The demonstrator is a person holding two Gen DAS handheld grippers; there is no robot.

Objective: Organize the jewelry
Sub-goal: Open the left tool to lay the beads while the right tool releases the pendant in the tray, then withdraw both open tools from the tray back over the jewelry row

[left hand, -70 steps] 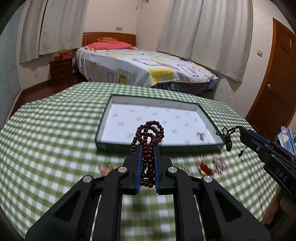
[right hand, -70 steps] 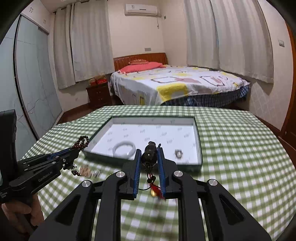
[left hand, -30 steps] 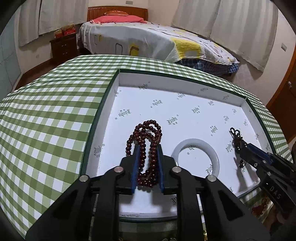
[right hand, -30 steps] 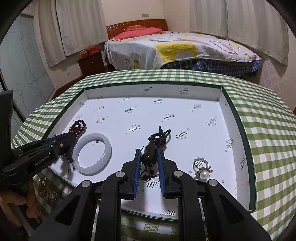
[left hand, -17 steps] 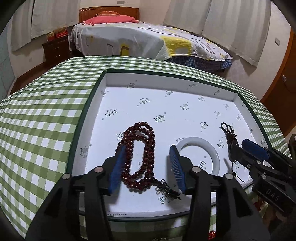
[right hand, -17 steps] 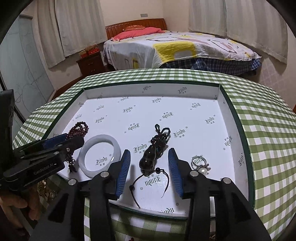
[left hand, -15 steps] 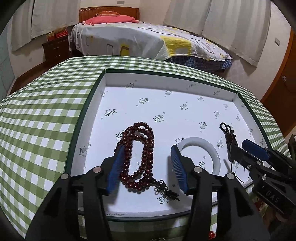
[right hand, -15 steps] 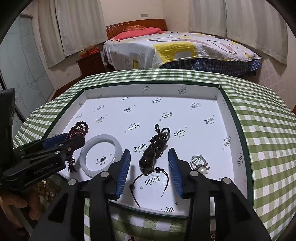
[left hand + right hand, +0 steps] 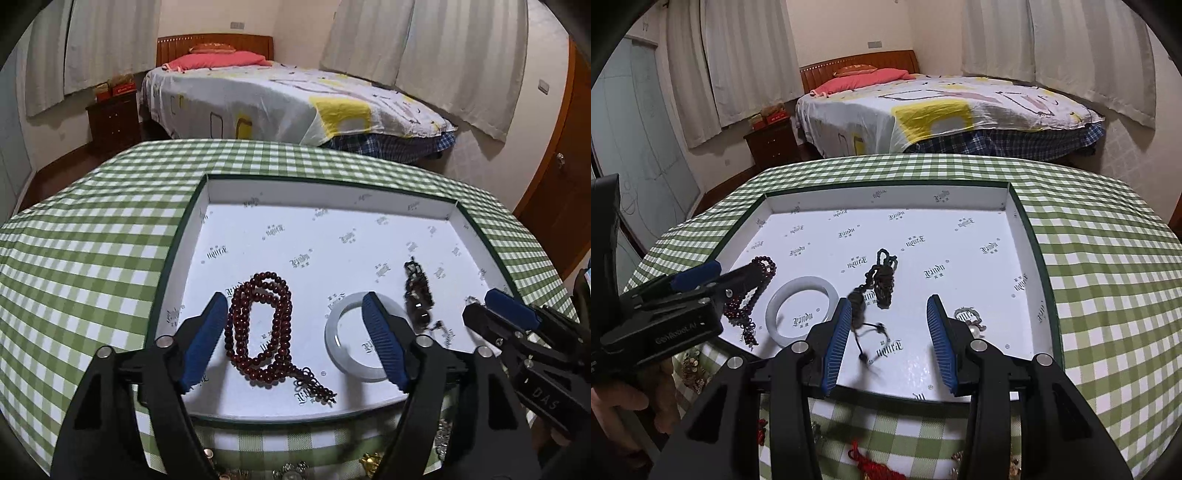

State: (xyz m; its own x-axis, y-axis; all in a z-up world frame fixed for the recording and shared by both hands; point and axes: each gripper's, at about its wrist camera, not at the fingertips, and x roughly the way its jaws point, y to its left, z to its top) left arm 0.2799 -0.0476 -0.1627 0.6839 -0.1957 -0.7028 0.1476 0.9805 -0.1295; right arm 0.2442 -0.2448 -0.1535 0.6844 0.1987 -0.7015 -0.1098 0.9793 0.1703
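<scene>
A shallow white-lined tray with a dark green rim lies on the green checked tablecloth. In it, a string of dark red beads lies loose between the blue pads of my left gripper. Its jaws are opening and do not touch the beads. A dark cord pendant with a gourd bead lies in the tray in front of my right gripper, which is open and holds nothing. A white bangle rests between the two pieces. A pearl ring lies to the right.
Loose jewelry lies on the cloth in front of the tray: a red tassel and gold pieces. A hand holds the left gripper's handle. A bed and a wooden door stand beyond the table.
Both grippers carried their pieces over the tray, opened and let them drop. The beads and the pendant now lie on the tray floor, and both grippers have drawn back and up a little.
</scene>
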